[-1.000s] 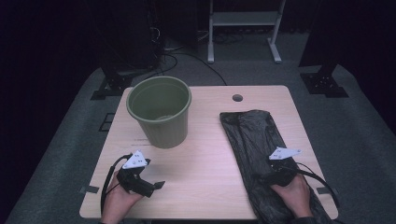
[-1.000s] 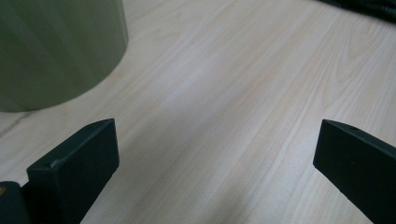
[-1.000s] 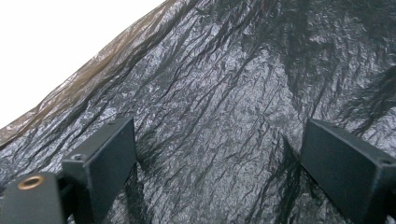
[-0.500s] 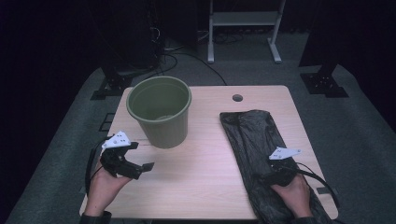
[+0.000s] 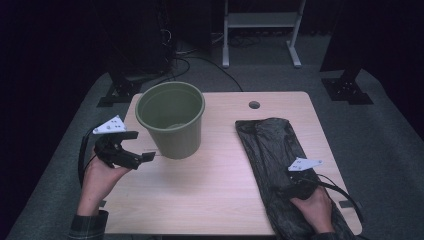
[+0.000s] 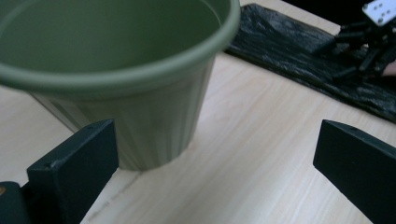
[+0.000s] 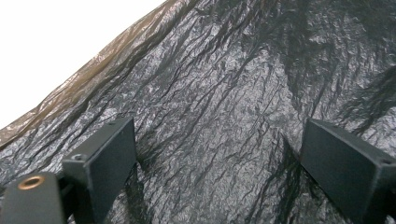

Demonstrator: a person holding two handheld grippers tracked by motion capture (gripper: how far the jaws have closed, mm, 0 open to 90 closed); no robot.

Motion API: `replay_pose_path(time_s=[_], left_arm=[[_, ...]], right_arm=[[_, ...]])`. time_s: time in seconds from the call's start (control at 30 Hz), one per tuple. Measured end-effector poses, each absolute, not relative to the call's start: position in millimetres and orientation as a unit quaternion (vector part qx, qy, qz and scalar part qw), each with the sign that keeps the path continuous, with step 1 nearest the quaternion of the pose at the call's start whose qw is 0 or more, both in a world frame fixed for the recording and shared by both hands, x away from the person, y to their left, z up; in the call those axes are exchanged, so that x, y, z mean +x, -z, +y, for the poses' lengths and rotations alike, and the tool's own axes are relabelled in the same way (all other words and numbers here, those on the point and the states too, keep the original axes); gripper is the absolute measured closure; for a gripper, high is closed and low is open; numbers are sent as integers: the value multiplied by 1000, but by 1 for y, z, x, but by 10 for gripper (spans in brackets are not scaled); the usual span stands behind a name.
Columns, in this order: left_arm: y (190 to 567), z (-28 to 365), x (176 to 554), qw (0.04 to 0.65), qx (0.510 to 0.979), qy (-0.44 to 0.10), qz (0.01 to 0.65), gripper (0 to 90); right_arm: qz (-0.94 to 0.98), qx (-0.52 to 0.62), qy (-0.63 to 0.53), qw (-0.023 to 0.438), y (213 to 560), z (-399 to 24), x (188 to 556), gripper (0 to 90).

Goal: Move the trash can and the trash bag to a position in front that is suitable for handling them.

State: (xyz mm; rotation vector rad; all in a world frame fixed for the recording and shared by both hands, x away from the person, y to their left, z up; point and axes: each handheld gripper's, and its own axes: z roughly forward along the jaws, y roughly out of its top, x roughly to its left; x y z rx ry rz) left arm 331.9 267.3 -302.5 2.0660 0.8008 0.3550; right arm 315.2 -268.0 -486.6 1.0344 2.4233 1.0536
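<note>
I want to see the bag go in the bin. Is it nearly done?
Not nearly. The black bin bag lies flat on the table, and the green bin has no liner. The right hand-held gripper sits open on the bag; the left hand-held gripper is open beside the bin. Lifting and lining remain.

The olive-green round plastic bucket [image 5: 171, 120] looks matt, its wall faintly ribbed. The black crinkled plastic bag [image 5: 280, 160] glistens, lying on the smooth pale wood-grain table [image 5: 210, 190]

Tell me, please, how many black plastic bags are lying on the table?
1. A single crumpled black plastic bag lies flat along the right side of the light wooden table, under the right gripper. Any further bag folded beneath it would be hidden.
</note>
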Motion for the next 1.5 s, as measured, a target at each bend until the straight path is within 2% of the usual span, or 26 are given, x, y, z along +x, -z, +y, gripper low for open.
replay_pose_path(time_s=[0.23,0.6,1.13,1.5], left_arm=[[279,263,353,432,832,-148,316,0],[267,260,391,427,834,-159,313,0],[273,277,433,412,826,-163,349,0],[294,279,449,386,830,-167,366,0]], right_arm=[[844,360,-367,151,487,-268,315,93],[844,361,-367,151,486,-268,315,94],[844,360,-368,152,487,-268,315,94],[844,361,-368,151,487,-268,315,94]])
